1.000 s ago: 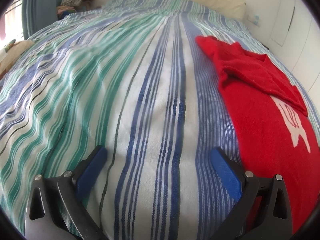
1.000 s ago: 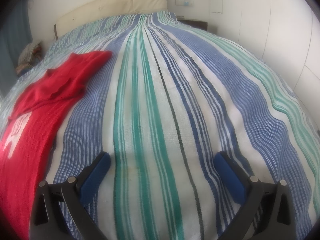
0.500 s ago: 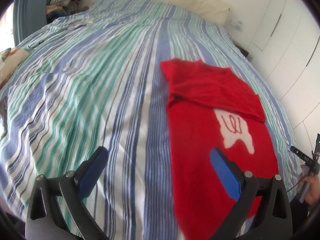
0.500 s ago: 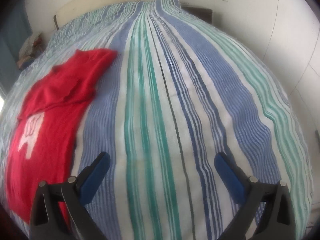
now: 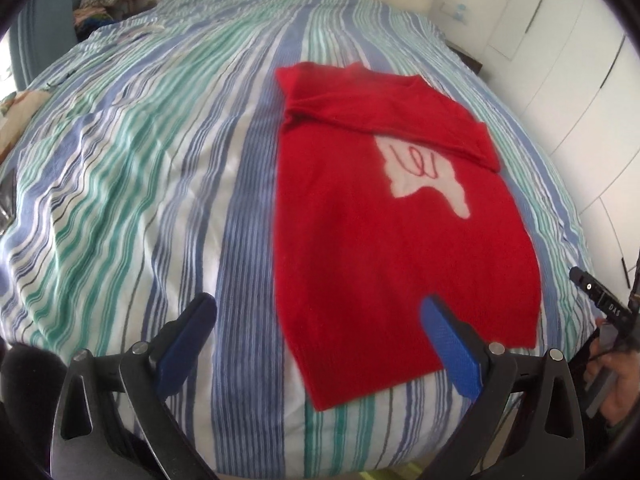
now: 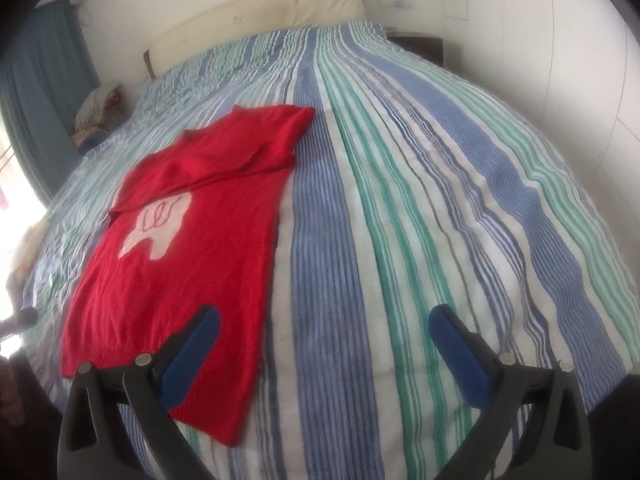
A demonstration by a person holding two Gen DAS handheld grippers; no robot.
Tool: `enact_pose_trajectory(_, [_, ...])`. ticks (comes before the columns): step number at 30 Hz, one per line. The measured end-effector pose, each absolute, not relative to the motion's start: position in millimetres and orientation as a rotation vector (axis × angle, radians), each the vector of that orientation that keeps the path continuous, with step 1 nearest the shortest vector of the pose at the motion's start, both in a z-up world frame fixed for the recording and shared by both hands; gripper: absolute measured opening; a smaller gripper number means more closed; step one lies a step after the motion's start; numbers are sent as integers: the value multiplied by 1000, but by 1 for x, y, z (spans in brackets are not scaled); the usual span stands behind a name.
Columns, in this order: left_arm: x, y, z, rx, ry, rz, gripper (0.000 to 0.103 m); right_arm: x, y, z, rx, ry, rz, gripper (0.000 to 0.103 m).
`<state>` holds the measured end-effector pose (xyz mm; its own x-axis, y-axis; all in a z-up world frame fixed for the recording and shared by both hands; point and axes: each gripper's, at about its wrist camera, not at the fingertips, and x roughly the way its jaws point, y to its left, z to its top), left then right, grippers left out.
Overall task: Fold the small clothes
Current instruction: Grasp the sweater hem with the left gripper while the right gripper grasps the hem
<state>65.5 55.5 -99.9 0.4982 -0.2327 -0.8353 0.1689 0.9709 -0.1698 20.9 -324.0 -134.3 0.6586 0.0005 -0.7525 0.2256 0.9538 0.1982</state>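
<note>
Red sweater (image 5: pixel 400 240) lying partly folded on striped bed (image 5: pixel 160 168), left claw (image 5: pixel 320 344) and right claw (image 6: pixel 324 348) both hovering spread wide, gripping nothing

Daylight floods my room from the window (image 6: pixel 10 184) on the left, which blows out to pure white in my right view. The striped bedspread (image 5: pixel 160 160) looks evenly lit and slightly washed — shadows are soft, darkest under the bed's near edge. Both fisheye views bulge the bed into a dome and fall to black at the corners. Stripes and the red sweater's (image 5: pixel 384 216) edges are smeared with motion blur.
</note>
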Motion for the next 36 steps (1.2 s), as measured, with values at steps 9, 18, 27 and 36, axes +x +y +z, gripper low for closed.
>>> enact_pose_trajectory(9, [44, 89, -118, -228, 1137, -237, 101, 15, -308, -103, 193, 886, -29, 102])
enact_pose_trajectory(18, [43, 55, -149, -184, 1199, -297, 91, -12, -285, -151, 349, 1135, 167, 91])
enact_pose_trajectory(27, [55, 45, -163, -180, 1276, -342, 6, 26, -265, -200, 493, 1228, 254, 4])
enact_pose_trajectory(36, [90, 67, -96, -442, 1178, -458, 5, 28, -278, -139, 537, 1043, 204, 5])
